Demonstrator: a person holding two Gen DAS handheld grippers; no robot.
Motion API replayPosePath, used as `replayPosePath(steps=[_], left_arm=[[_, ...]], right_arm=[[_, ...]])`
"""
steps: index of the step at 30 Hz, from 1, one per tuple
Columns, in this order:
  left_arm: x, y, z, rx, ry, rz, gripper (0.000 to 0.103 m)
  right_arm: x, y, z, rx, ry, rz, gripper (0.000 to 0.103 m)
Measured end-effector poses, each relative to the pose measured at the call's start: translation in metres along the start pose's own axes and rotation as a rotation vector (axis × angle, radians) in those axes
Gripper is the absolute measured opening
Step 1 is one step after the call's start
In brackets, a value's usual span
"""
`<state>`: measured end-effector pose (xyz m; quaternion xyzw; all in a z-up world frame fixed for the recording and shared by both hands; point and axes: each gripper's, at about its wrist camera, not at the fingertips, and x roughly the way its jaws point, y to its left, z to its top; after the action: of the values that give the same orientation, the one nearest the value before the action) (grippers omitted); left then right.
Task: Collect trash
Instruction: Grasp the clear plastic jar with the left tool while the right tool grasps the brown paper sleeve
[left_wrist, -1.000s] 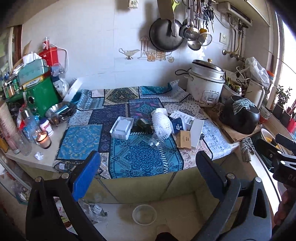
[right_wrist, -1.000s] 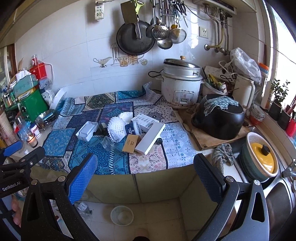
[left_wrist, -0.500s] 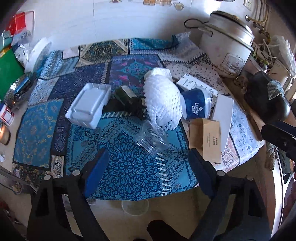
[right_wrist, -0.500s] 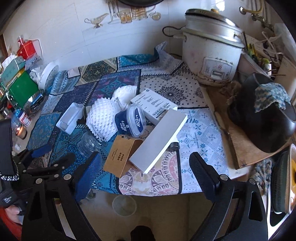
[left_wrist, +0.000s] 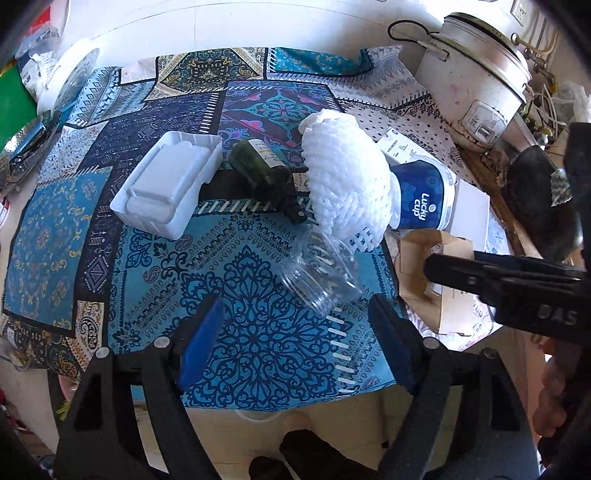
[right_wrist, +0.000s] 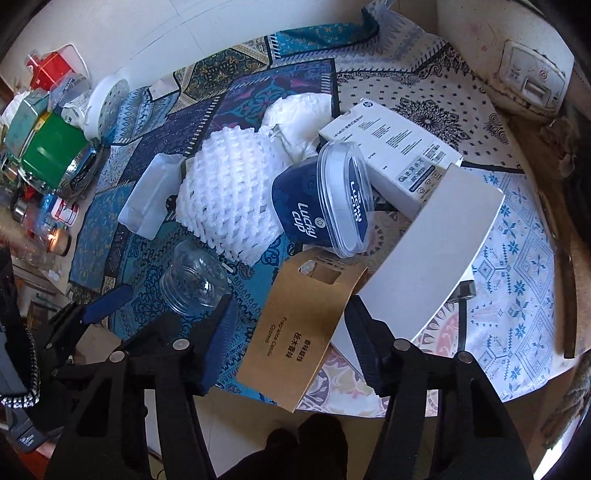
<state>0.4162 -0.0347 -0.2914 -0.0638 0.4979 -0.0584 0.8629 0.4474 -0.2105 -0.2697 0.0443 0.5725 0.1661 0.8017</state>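
Note:
Trash lies heaped on the patterned cloth (left_wrist: 258, 350). A clear plastic jar (left_wrist: 317, 280) lies on its side, its near end between the tips of my left gripper (left_wrist: 295, 332). Those jaws are closing and the pads stand apart from the jar. A brown card sleeve (right_wrist: 303, 332) lies flat between the fingers of my right gripper (right_wrist: 291, 343), whose jaws are closing around it without visibly pressing. Behind sit a white foam net (left_wrist: 347, 181) and a blue Lucky cup tub (right_wrist: 325, 206). In the left wrist view, a right gripper finger (left_wrist: 498, 275) hangs over the sleeve (left_wrist: 436, 273).
A long white box (right_wrist: 432, 254) and a printed white box (right_wrist: 391, 144) lie right of the sleeve. A white plastic tray (left_wrist: 166, 184) and a dark green bottle (left_wrist: 258, 166) lie left of the net. A rice cooker (left_wrist: 476, 74) stands behind; a lit candle (right_wrist: 55, 240) burns at the left edge.
Both grippers came down toward the table and tilted downward. The left one moved in on the clear jar, the right one over the brown sleeve. Both pairs of jaws narrowed.

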Motion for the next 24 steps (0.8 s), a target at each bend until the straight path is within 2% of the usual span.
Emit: replayPosePath(steps=[4,13,15,16,20,24], left_arm=[[0.01,-0.003,0.004,0.01,0.016,-0.025,0.08],[0.033,-0.012,0.016,-0.012,0.039,-0.038,0.08],[0.04,-0.017,0.018,0.005,0.044,-0.015,0.08],[0.043,-0.018,0.019,0.011,0.047,-0.004,0.078],[0.055,-0.018,0.021,0.002,0.065,0.01,0.06],[0.054,-0.016,0.021,-0.006,0.049,0.026,0.059]], right_arm=[[0.01,-0.005,0.003,0.017,0.036,0.007,0.039],[0.003,-0.012,0.008,0.042,0.01,0.029,0.037],[0.002,-0.013,0.01,0.043,0.004,0.028,0.037],[0.001,-0.013,0.011,0.046,0.001,0.03,0.037],[-0.002,-0.013,0.012,0.049,-0.01,0.039,0.036],[-0.005,-0.009,0.012,0.032,-0.02,0.044,0.035]])
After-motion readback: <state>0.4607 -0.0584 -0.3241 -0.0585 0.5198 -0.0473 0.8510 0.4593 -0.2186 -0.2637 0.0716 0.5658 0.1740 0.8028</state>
